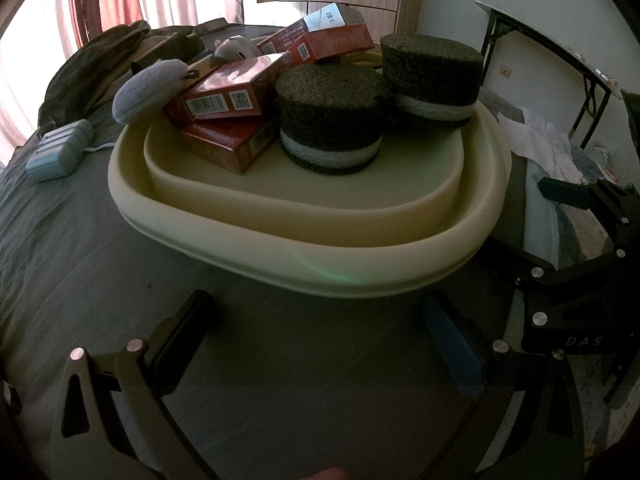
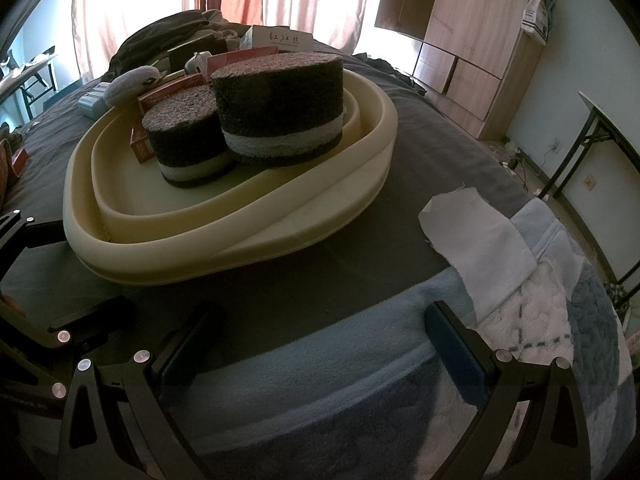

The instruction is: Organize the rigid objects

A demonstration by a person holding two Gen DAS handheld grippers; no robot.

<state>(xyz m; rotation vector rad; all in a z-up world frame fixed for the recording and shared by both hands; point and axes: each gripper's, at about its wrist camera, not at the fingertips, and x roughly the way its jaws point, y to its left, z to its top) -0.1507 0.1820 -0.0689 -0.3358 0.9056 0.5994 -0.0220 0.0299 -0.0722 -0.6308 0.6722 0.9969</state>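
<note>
A cream basin (image 1: 304, 264) (image 2: 224, 256) stands on the grey bedsheet. It holds two dark round sponge pucks (image 1: 330, 120) (image 2: 280, 100), several red boxes (image 1: 228, 92) (image 2: 140, 144) and a grey pouch (image 1: 148, 88) (image 2: 128, 80) resting on its far left rim. My left gripper (image 1: 320, 344) is open and empty, just in front of the basin's near rim. My right gripper (image 2: 316, 344) is open and empty, in front of the basin over the bed's blue blanket edge. The right gripper also shows at the right of the left wrist view (image 1: 576, 216).
A pale blue case (image 1: 60, 150) (image 2: 90, 100) with a cord lies on the sheet left of the basin. A white cloth (image 2: 476, 236) lies on the blanket at the right. A dark bag (image 1: 100, 56) sits behind. A folding table (image 1: 560, 52) and wardrobe (image 2: 472, 40) stand beyond the bed.
</note>
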